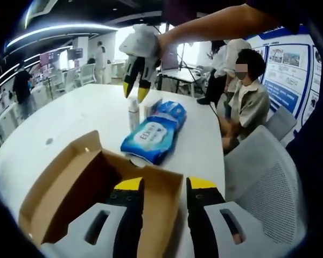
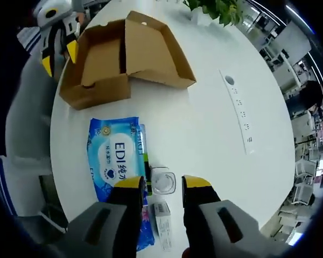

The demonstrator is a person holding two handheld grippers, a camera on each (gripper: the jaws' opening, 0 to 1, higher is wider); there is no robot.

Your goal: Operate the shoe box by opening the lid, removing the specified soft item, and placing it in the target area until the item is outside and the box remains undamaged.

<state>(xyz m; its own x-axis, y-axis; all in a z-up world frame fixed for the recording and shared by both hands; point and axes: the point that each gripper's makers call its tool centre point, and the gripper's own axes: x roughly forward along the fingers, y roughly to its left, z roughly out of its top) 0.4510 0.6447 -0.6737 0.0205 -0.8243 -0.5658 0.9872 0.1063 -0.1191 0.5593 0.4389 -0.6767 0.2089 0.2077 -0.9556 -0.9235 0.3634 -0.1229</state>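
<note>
Cardboard shoe box (image 2: 124,56), one, brown, lid (image 2: 153,51) flung open on white table (image 2: 215,140); inside partly seen in right gripper view, no contents made out. Just beside box, one blue wet-wipe pack (image 2: 114,156), lying flat, outside box. Alongside pack, one small clear bottle (image 2: 163,181), one little white carton (image 2: 162,215), one slim green-edged box (image 2: 146,156). One row of sockets (image 2: 239,110) set in tabletop; one potted plant (image 2: 218,9) at far edge. Left gripper (image 1: 164,185) at box's near edge, yellow-tipped jaws apart, gripping nothing. Right gripper (image 2: 158,183) above bottle, jaws apart, likewise unladen. One seated person (image 1: 247,99) at table's side in left gripper view; grey mesh chair (image 1: 269,177) nearby.
</note>
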